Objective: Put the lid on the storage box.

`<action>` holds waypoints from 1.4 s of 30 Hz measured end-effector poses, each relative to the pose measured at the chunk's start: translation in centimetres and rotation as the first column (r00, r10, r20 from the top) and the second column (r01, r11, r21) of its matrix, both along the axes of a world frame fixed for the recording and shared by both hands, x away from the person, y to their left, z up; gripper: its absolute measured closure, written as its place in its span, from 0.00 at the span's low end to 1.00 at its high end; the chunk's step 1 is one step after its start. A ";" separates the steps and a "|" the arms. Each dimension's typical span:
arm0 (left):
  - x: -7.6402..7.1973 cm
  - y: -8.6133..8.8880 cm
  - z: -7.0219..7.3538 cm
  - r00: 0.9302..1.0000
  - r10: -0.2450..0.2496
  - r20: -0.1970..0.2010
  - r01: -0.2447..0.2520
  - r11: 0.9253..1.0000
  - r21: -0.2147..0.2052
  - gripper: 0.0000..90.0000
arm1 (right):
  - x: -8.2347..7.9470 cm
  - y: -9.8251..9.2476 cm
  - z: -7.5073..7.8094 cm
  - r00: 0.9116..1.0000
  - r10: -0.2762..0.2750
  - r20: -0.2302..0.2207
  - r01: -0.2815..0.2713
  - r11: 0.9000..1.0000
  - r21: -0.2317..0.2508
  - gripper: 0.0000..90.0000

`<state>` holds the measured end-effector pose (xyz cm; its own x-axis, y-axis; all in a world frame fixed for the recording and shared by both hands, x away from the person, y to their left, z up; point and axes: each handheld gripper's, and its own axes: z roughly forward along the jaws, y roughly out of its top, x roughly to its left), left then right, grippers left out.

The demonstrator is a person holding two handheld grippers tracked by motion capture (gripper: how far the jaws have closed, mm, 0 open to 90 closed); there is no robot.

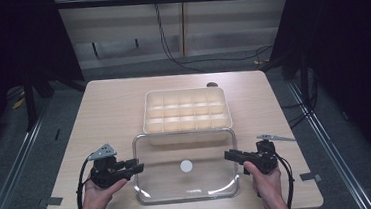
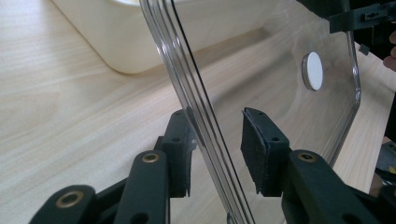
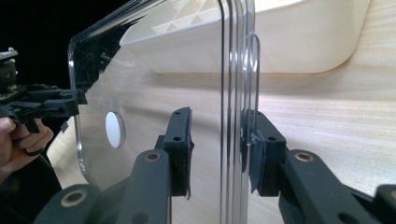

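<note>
Clear lid (image 1: 186, 167) lies on the desk (image 1: 109, 110) just in front of the cream divided tray (image 1: 186, 110), long axis running left to right between the two hands. Left gripper (image 1: 137, 167) straddles its left short edge, right gripper (image 1: 229, 154) its right edge, both equally near. Each pair of jaws stands released, rim between the pads, not clenched yet

the desk (image 1: 113, 105) is pale wood grain with a smooth matt finish. the lid (image 1: 187, 184) is clear glossy plastic with a white matt disc (image 1: 186, 166). the compartment box (image 1: 186, 112) is cream, smooth plastic. each tool's jaws are matt black plastic with brass-coloured rivets.
</note>
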<state>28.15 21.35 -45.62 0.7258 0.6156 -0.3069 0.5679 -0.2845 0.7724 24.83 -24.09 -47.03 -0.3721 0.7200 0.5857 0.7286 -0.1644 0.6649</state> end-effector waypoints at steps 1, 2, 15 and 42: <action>0.0 0.0 0.1 1.000 0.000 0.002 0.000 1.000 0.000 0.72 | 0.0 0.0 0.1 1.000 -0.002 -0.001 0.002 1.000 0.003 0.73; 0.0 0.0 0.1 1.000 0.000 0.002 0.000 1.000 0.000 0.72 | 0.0 0.0 0.2 1.000 -0.006 0.001 0.006 1.000 0.002 0.73; 1.4 -0.4 0.7 1.000 -0.004 0.006 0.004 1.000 -0.008 0.76 | 1.0 -0.4 0.4 1.000 -0.020 0.002 0.020 1.000 0.013 0.73; 5.1 -1.2 3.6 1.000 0.028 0.010 -0.028 0.999 -0.040 0.77 | 4.0 -1.4 4.3 0.994 -0.060 0.093 0.054 0.997 0.057 0.76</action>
